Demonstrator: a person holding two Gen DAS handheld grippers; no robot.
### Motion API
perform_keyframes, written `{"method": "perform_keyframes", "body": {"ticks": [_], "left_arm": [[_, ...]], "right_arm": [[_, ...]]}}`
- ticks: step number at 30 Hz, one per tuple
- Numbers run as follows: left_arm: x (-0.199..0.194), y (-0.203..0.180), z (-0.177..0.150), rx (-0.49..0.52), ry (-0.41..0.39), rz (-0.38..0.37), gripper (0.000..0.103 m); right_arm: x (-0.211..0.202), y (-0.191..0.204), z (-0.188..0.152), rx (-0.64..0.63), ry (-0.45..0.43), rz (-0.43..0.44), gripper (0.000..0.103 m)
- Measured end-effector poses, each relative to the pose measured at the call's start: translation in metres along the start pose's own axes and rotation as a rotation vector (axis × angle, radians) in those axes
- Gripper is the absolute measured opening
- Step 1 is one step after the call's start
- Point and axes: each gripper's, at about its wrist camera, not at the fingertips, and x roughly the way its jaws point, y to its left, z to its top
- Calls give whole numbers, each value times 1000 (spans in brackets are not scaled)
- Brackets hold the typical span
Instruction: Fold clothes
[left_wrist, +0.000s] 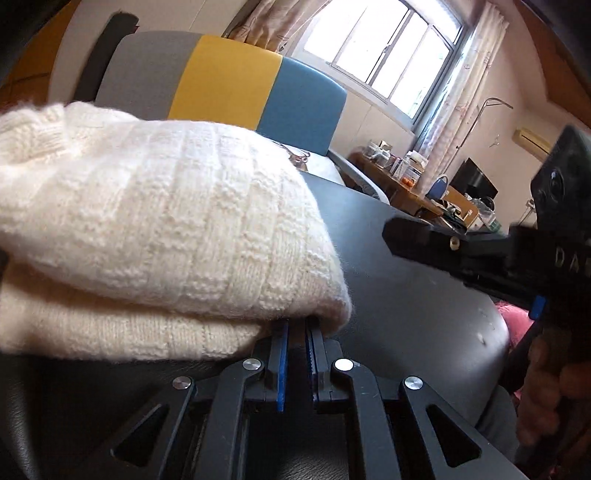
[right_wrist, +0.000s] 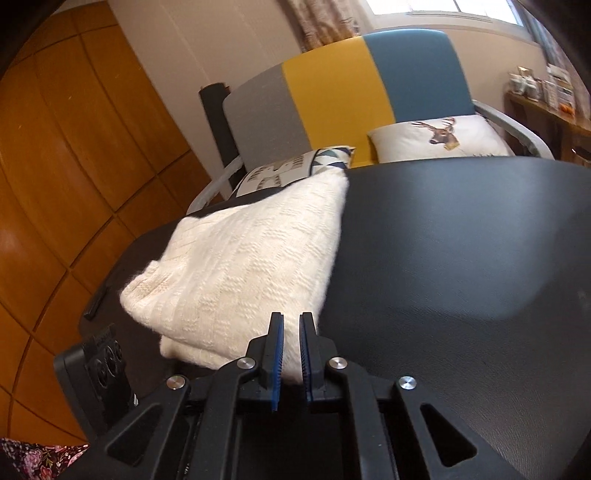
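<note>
**On the tabletop: sweater already in a folded stack**

On the black tabletop (right_wrist: 461, 236) the cream knit sweater (right_wrist: 240, 273) lies doubled in layers, a compact bundle. Both grippers, left (left_wrist: 295, 328) and right (right_wrist: 291, 325), rest at its near edge, jaws slightly apart, gripping nothing. Little folding looks left, perhaps tidying.

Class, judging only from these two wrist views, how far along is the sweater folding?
Done: the cream sweater lies doubled into a compact stack on the black table. In hand: the left gripper is at its near corner, jaws narrowly parted; grip unclear. The right gripper holds nothing. Left: perhaps only a final tidy or release.
</note>
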Motion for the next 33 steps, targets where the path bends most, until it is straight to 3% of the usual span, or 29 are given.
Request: {"method": "perform_keyframes", "body": {"ticks": [4,11,14,18,20,21,24,27,28,31,33], "left_arm": [[8,-2,12,-13,-19,-15,9],[20,-12,17,20,32,-8,9],[35,-22,13,93,139,10,9],[2,-22,9,109,83,-51,9],[-25,-18,7,122,35,-56,9],[-40,-15,8,122,9,-49,9],[-83,10,19,17,-95,21,10],[-108,38,40,-146,-216,140,20],[-112,47,46,-175,-225,176,29],[-116,68,60,-217,-249,238,32],[-111,72,70,-198,-256,280,32]], "right_arm": [[-6,-16,-10,52,-12,0,8],[-3,-34,-18,100,3,-2,8],[1,-38,-20,122,24,10,8],[-3,-35,-16,136,22,84,13],[-4,-30,-16,155,34,183,24],[-1,-29,-16,176,55,230,25],[15,-26,-20,251,122,313,25],[29,-29,-23,339,140,375,27],[35,-33,-23,389,144,406,28],[54,-46,-24,566,155,517,29],[64,-50,-27,638,180,519,33]]}}
